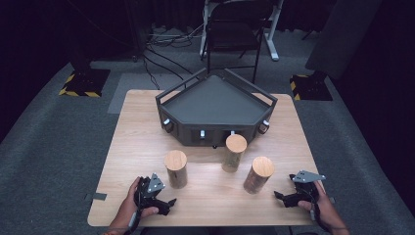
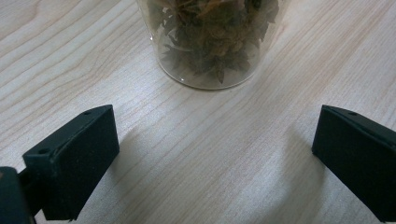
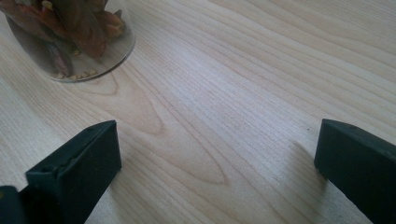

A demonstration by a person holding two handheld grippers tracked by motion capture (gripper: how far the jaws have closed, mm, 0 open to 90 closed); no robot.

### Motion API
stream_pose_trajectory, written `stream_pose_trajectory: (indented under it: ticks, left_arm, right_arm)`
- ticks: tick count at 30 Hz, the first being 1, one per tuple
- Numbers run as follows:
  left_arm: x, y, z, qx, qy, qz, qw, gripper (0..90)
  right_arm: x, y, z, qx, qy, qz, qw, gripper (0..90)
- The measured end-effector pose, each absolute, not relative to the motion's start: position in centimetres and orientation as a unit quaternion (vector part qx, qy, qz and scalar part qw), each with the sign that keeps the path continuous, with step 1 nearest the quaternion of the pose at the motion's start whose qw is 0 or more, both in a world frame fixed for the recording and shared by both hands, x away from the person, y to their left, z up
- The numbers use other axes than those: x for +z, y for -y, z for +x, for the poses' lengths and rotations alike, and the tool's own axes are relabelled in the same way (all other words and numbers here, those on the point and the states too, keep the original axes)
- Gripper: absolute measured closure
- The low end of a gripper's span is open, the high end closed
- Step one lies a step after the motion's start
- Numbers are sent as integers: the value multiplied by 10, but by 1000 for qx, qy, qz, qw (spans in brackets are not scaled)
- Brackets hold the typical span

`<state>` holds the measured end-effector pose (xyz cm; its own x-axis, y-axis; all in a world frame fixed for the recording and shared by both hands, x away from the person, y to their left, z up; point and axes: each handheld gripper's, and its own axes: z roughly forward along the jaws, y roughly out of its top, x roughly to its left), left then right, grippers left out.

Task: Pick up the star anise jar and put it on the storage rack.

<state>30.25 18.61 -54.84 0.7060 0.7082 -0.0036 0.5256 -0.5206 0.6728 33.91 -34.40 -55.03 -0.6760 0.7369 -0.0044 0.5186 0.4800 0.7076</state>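
Your left hand (image 1: pixel 131 203) comes in from the bottom edge at about 7 o'clock of the wooden table (image 1: pixel 147 132), wrist low and fingers wrapped around the body of the left gripper (image 1: pixel 166 204). That gripper lies low over the tabletop and points toward 2 o'clock, with its grey three-cornered plate facing up. Its jaws stand wide apart with only bare wood between them. In the left gripper view, the jar of star anise (image 2: pixel 212 39) stands upright just beyond the jaws at 12 o'clock, apart from both pads. In the high view this is the left jar (image 1: pixel 176 169) with a wooden lid, near your gripper at its 1 o'clock.

Your right hand (image 1: pixel 320 205) enters at about 5 o'clock, the forearm angled inward, holding the right gripper (image 1: pixel 283 197) low over the table and pointing toward 9 o'clock. Its jaws are also spread wide and hold nothing. In the right gripper view, the jar of dried chillies (image 3: pixel 65 37) sits at 11 o'clock beyond the left jaw, clear of it. In the high view that jar (image 1: pixel 258 175) stands just beside your right gripper, at its 10 o'clock.

A third lidded jar (image 1: pixel 234 152) stands between the other two, nearer the dark tray (image 1: pixel 215 105) at the table's 12 o'clock.
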Motion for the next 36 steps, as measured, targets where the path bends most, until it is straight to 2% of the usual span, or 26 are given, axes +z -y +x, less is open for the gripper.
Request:
stream_pose_trajectory:
  ticks: [16, 24, 36]
  left_arm:
    - [-545, -185, 302, 147, -370, 860, 320, 26]
    - [-541, -186, 303, 136, -377, 857, 323, 27]
    - [-528, -187, 304, 149, -381, 847, 339, 23]
  right_arm:
    - [-550, 344, 339, 351, -847, 368, 156, 3]
    - [-550, 343, 339, 352, -849, 364, 153, 1]
    - [-550, 343, 339, 352, -849, 363, 151, 0]
